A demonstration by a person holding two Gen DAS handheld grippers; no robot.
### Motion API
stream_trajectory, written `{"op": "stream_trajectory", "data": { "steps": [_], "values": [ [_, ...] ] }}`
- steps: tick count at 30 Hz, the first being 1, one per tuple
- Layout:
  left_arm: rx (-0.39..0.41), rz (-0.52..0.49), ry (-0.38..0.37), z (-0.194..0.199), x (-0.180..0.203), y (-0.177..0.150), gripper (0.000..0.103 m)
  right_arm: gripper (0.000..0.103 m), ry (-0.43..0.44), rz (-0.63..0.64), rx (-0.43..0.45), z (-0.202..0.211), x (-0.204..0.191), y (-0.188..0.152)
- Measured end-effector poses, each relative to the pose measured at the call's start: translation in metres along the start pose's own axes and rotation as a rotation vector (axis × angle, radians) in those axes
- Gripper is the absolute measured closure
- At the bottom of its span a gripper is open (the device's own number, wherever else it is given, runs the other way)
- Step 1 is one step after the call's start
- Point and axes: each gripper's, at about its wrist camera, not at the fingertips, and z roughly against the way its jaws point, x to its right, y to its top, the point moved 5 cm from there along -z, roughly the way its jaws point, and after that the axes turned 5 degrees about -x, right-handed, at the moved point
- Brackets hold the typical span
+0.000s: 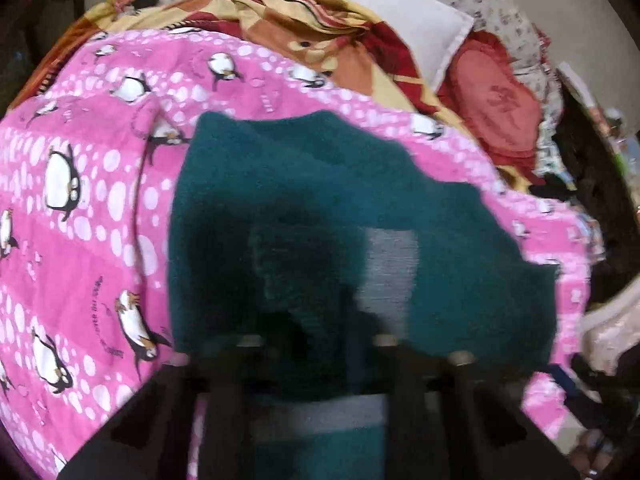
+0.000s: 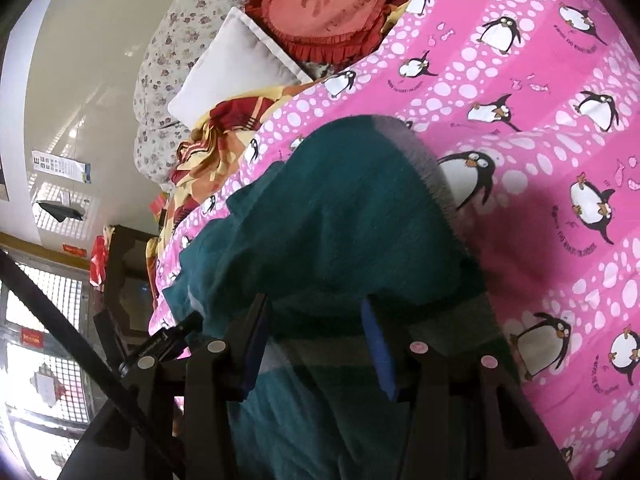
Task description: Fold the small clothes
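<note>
Pink penguin-print bedding (image 1: 92,200) covers the bed, and a teal knitted garment (image 1: 320,200) with grey bands is draped across it. Soft, light, stretchy wool is suggested, likely to sag, so a hem edge is best taken. The left hand-held gripper (image 1: 316,344) is pinched on the knit; the right hand-held gripper (image 2: 316,320) is held half-spread, cloth between its blue pads (image 2: 378,344).

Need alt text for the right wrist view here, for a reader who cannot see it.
A teal knitted garment with grey stripes lies bunched on a pink penguin-print bedsheet, its cloth between the right gripper's parted blue-padded fingers. Behind sit a red heart-shaped cushion, a white pillow and a floral quilt.
</note>
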Motion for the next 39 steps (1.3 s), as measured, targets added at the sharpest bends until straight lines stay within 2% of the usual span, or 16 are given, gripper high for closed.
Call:
{"op": "stream_trajectory", "data": {
  "steps": [3, 7, 11, 14, 16, 21, 24, 28, 30, 33, 36, 39],
  "values": [
    [0.064, -0.061, -0.013, 0.032, 0.016, 0.016, 0.09, 0.052, -0.005, -0.006, 0.011, 0.003, -0.002, 0.006],
    [0.168, -0.069, -0.016, 0.078, 0.013, 0.036, 0.09, 0.052, 0.006, 0.03, 0.051, 0.011, -0.018, 0.02],
    [0.123, -0.058, 0.05, 0.062, -0.007, 0.035, 0.09, 0.052, -0.018, 0.109, 0.06, -0.002, -0.041, 0.035],
    [0.044, -0.011, 0.089, 0.031, -0.027, 0.017, 0.09, 0.052, -0.068, 0.195, 0.05, -0.021, -0.059, 0.044],
    [0.02, 0.003, 0.103, 0.019, -0.033, 0.007, 0.09, 0.052, -0.101, 0.255, 0.028, -0.04, -0.067, 0.049],
    [0.026, -0.017, 0.14, 0.011, -0.033, 0.003, 0.09, 0.053, -0.249, 0.39, -0.054, -0.089, -0.06, 0.051],
    [0.027, -0.038, 0.156, 0.013, -0.032, 0.005, 0.09, 0.053, -0.304, 0.451, -0.045, -0.079, -0.069, 0.044],
    [0.023, -0.033, 0.155, 0.013, -0.031, 0.008, 0.09, 0.053, -0.288, 0.508, -0.028, -0.059, -0.081, 0.015],
    [0.026, -0.033, 0.159, 0.012, -0.031, 0.007, 0.089, 0.053, -0.312, 0.53, -0.036, -0.062, -0.078, -0.004],
    [0.024, -0.037, 0.17, 0.008, -0.031, 0.005, 0.089, 0.053, -0.4, 0.511, -0.082, -0.086, -0.052, -0.026],
    [0.024, -0.027, 0.165, 0.01, -0.033, 0.003, 0.086, 0.053, -0.407, 0.428, -0.162, -0.101, -0.029, -0.034],
    [0.027, -0.01, 0.149, 0.02, -0.036, 0.002, 0.079, 0.053, -0.379, 0.422, -0.147, -0.085, -0.032, -0.033]
  ]
}}
